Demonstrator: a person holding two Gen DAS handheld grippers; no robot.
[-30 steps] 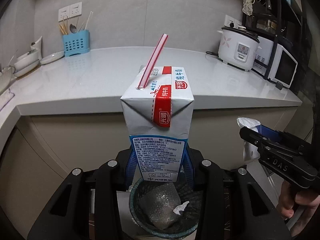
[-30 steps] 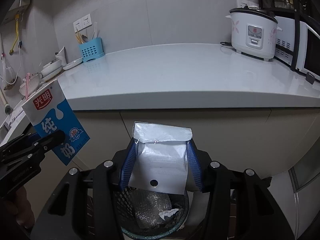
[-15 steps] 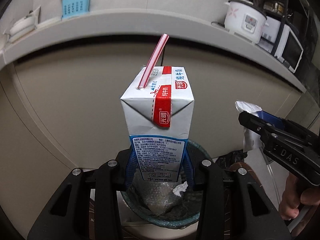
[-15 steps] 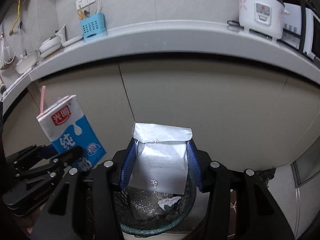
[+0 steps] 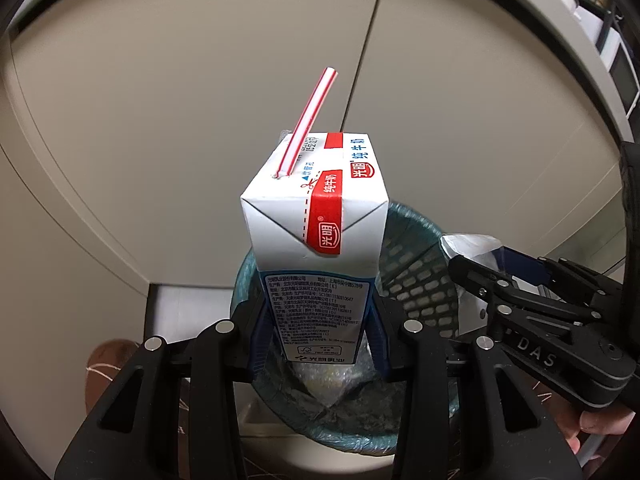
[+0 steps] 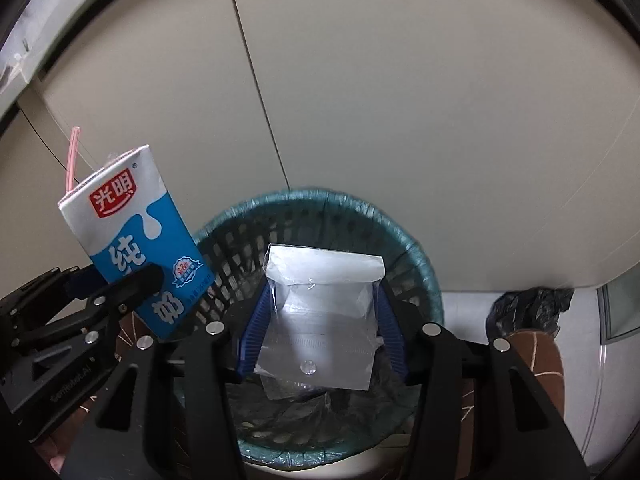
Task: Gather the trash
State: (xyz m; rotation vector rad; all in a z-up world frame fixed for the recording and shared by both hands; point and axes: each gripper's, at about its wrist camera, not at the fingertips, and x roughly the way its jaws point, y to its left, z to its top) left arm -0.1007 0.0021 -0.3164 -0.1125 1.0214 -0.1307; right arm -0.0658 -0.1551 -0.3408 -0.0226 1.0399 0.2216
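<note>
Two pieces of trash hang over the teal basket (image 6: 416, 264) at once, one in each of my grippers, and that is where I think trouble lies. If I let the milk carton (image 5: 316, 240) go from where my left gripper (image 5: 318, 336) has it, it may clip the near rim, because from the right wrist view it sits beside the basket's left edge more than over the middle; the straw (image 5: 310, 110) poking from its top could also catch the liner, and any milk left inside might spill. The silver pouch (image 6: 320, 316) is light and flat, so I judge it could flutter or lodge on the mesh wall instead of dropping clean. Both grippers are close together, and they could knock into each other. My left fingers (image 5: 260, 340) are narrowed onto the carton's lower sides, pressing it from both flanks and holding it upright. My right gripper (image 6: 320, 328) is closed to the pouch's width, its blue pads (image 6: 254, 332) touching both edges, directly above the bubble wrap already lying in the basket.
</note>
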